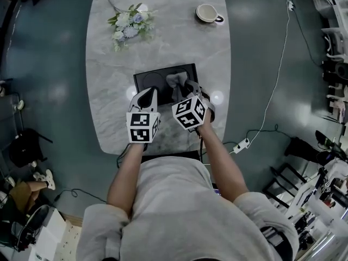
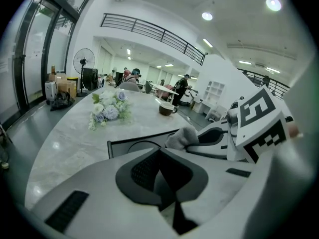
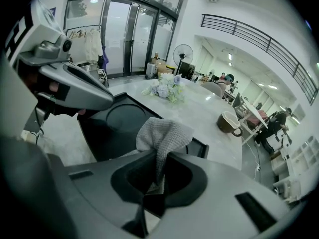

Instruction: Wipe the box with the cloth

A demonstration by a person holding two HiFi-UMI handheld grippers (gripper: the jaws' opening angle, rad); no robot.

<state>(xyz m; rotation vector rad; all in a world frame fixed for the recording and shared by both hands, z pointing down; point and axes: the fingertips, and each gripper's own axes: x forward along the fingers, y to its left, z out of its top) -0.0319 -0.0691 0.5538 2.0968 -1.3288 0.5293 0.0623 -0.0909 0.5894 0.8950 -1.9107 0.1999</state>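
A flat black box (image 1: 157, 79) lies on the marble table (image 1: 109, 91) in front of me. My right gripper (image 1: 188, 87) hangs over the box's right half, shut on a grey knitted cloth (image 1: 175, 80). In the right gripper view the cloth (image 3: 162, 133) bunches up out of the jaws of the right gripper (image 3: 162, 156), above the box (image 3: 117, 121). My left gripper (image 1: 147, 95) is at the box's near left edge. In the left gripper view its jaws meet with nothing seen between them at the left gripper (image 2: 160, 153); the box (image 2: 132, 144) and cloth (image 2: 182, 137) lie beyond.
A bunch of pale flowers (image 1: 129, 25) lies at the table's far left and a brown cup (image 1: 207, 13) stands at the far right. A white cable with a power strip (image 1: 242, 144) runs over the floor to the right. Chairs and gear stand around the room's edges.
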